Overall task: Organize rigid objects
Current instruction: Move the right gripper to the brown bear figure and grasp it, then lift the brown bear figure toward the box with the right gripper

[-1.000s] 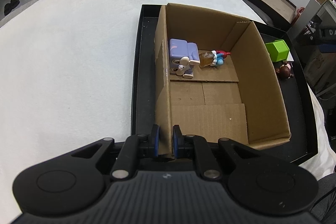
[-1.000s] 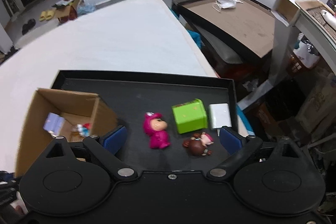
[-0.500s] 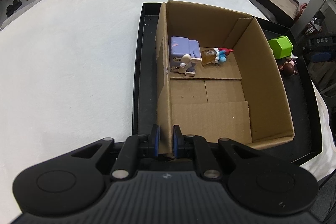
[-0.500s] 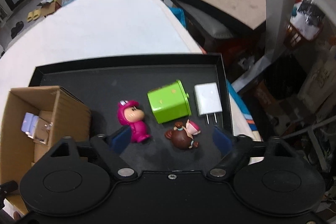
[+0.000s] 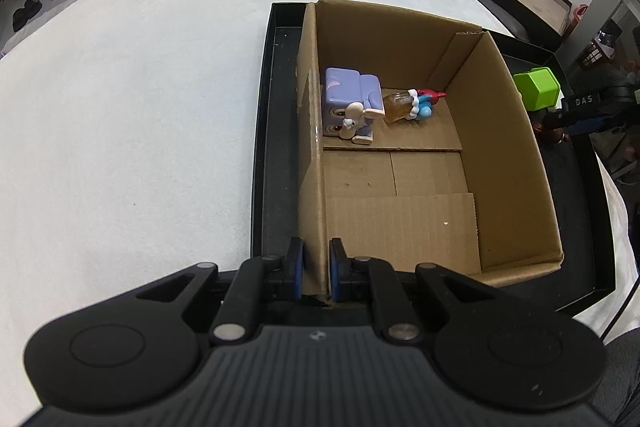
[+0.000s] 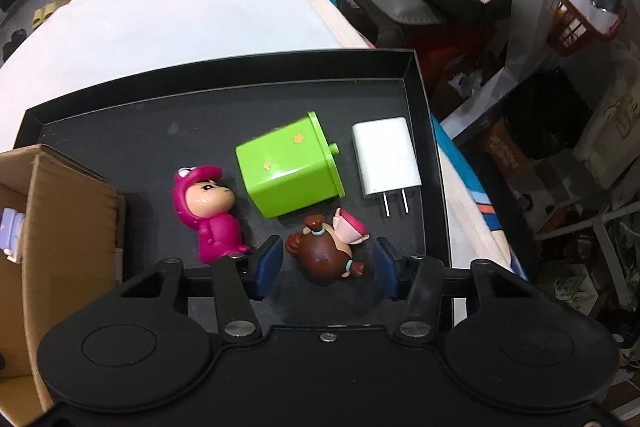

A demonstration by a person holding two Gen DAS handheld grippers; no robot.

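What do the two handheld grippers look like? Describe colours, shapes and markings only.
Both the left gripper and right gripper are matte black, with blue-padded fingers, silver pivot screws and two round discs on a wide body. The left's body is ribbed. No sleeves show.

Counted 1 cardboard box (image 5: pixel 508 163) and 1 black tray (image 6: pixel 224 115) under everything. In the box, far end ahead of the left gripper: 1 purple block toy (image 5: pixel 348 95), 1 small white figure (image 5: pixel 352 119), 1 amber bottle w/ red-blue bits (image 5: pixel 408 103). On the tray ahead of the right gripper: 2 figurines, pink (image 6: pixel 208 211) and brown-haired (image 6: pixel 328 251); 1 green cube (image 6: pixel 288 171); 1 white charger (image 6: pixel 386 157).
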